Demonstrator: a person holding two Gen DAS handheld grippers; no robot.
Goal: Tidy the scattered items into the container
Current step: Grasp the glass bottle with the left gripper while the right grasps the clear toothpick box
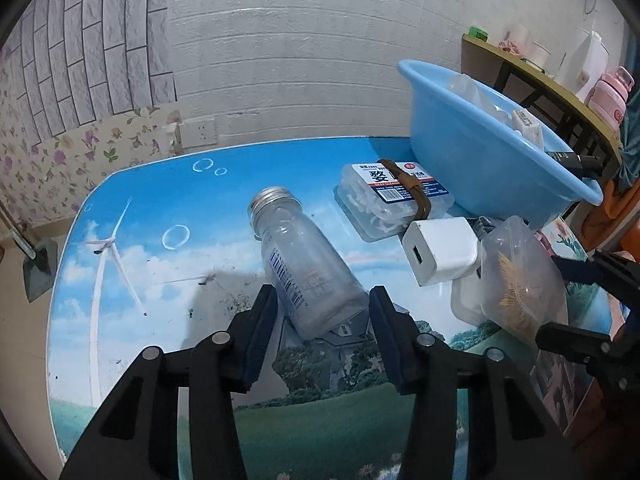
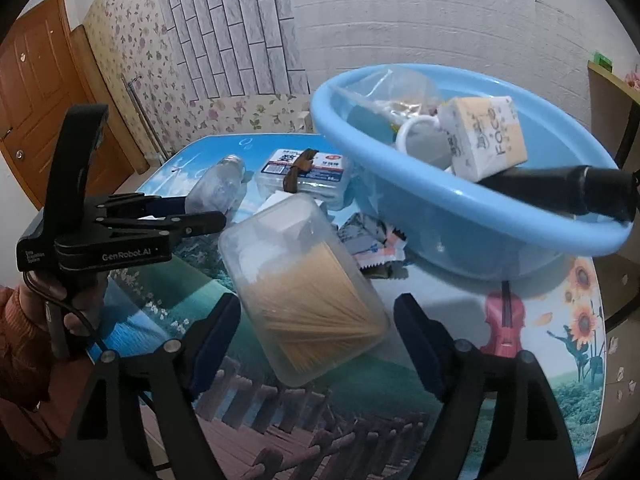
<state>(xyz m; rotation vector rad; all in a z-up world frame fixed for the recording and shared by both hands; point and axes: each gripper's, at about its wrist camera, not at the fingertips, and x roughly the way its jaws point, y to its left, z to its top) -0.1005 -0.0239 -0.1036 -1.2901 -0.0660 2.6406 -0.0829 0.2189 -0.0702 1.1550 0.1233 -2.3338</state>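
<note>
Two hand-held grippers are each lined up on a separate item. Left hand-held gripper (image 1: pixel 322 300): jaws parted, straddling the base end of the clear bottle (image 1: pixel 302 264), pads near the glass or just touching it; a firm hold cannot be confirmed. Bottle lies on its side on the desk (image 1: pixel 132 248), long axis running away from the gripper and slightly to the left, metal cap (image 1: pixel 272 200) at the far end. Right hand-held gripper (image 2: pixel 316 320): jaws wide apart, clear gaps on both sides of the toothpick box (image 2: pixel 304 288), which it holds nothing of. Box lies flat on the desk, long axis running away and a little left, near end between the fingers. Blue basin (image 2: pixel 460 216) sits ahead and to the right of both grippers, already holding several items; the right one is judged nearer to it. Floss-pick case (image 1: pixel 394 200) and white charger (image 1: pixel 440 250) lie between bottle and basin, untouched. Judgement: each jaw closes across its item's short axis, so little reorientation should be needed before lifting toward the basin.
</note>
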